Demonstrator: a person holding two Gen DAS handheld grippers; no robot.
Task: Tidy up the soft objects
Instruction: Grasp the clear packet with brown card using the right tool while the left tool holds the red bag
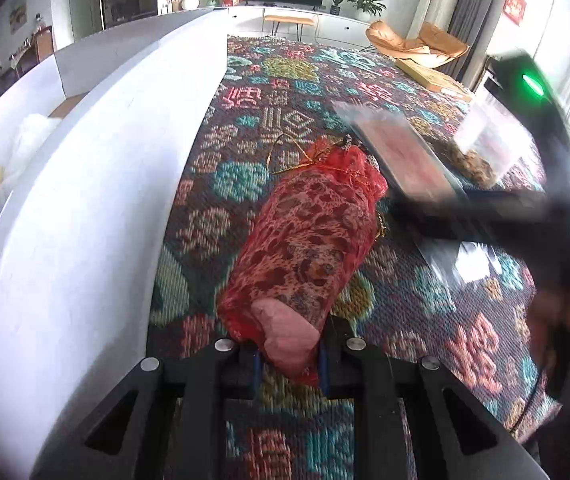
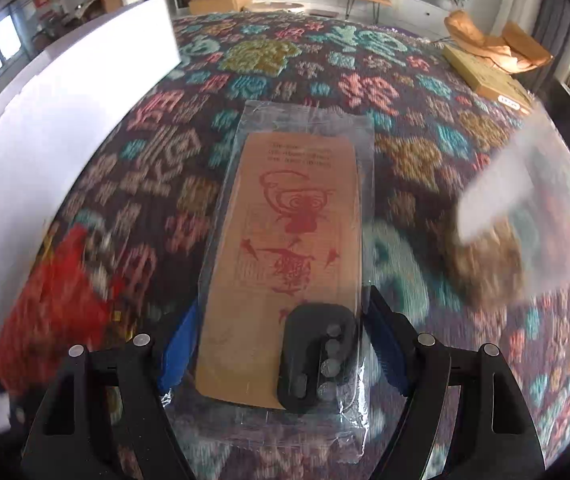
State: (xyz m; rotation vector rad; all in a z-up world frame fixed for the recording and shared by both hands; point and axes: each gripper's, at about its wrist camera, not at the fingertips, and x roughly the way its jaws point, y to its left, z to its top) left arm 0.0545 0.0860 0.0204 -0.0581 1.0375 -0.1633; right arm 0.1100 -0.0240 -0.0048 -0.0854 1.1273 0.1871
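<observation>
My left gripper (image 1: 289, 364) is shut on the near end of a red mesh pouch (image 1: 305, 248) that holds a leopard-print roll with pink fabric showing; the pouch is lifted over the patterned cloth. My right gripper (image 2: 281, 344) is shut on a clear plastic packet (image 2: 285, 240) with a brown card printed in red and a black part inside. That packet (image 1: 401, 156) and the right gripper body show blurred in the left wrist view, just right of the pouch. The red pouch (image 2: 57, 300) shows blurred at the left of the right wrist view.
A white box wall (image 1: 97, 184) runs along the left, also in the right wrist view (image 2: 65, 120). A clear bag with brown contents (image 1: 481, 152) lies at the right. A flat tan box (image 2: 485, 72) sits far right on the patterned cloth (image 2: 269, 64).
</observation>
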